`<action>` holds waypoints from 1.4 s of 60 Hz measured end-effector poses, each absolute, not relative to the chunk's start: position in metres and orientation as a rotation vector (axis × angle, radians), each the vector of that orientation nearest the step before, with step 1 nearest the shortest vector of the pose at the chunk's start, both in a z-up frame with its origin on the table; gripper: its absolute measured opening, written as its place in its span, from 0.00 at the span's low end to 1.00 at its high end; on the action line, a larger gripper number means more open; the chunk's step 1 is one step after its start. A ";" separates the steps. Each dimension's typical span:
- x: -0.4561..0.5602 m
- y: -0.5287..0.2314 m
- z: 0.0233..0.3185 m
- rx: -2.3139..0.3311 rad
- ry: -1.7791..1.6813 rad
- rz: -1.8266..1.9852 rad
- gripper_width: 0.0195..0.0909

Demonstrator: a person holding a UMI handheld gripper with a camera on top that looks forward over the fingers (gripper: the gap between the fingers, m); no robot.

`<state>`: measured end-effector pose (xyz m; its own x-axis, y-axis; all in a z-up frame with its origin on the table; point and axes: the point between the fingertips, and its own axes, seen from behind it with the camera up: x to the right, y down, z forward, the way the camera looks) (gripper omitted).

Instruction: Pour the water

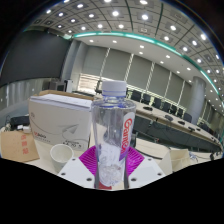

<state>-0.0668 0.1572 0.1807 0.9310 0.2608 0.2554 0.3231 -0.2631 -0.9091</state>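
Observation:
A clear plastic water bottle (113, 135) with a white cap and a red-lettered label stands upright between my fingers, lifted above the table. My gripper (111, 165) is shut on the bottle, with both magenta pads (90, 158) pressing its lower body. A white paper cup (62, 154) sits on the table to the left of the fingers, lower than the bottle. The bottle's base is hidden behind the gripper body.
A large white cardboard box (60, 116) stands behind the cup on the left. A brown carton (17, 146) lies further left. A long dark conference table (175, 130) with chairs stretches away on the right, under windows and ceiling lights.

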 end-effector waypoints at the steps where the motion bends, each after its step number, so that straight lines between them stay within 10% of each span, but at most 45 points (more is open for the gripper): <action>1: -0.068 0.158 0.174 -1.870 -0.410 -0.034 0.19; 25: -0.065 0.152 0.075 -1.966 -0.302 0.195 0.21; 35: -0.064 0.151 0.079 -1.888 -0.297 0.196 0.28; 44: -0.062 0.149 0.077 -1.920 -0.282 0.197 0.51; 49: -0.059 0.142 0.071 -1.977 -0.266 0.194 0.95; 84: -0.094 -0.127 0.164 -2.234 -0.129 -0.019 0.94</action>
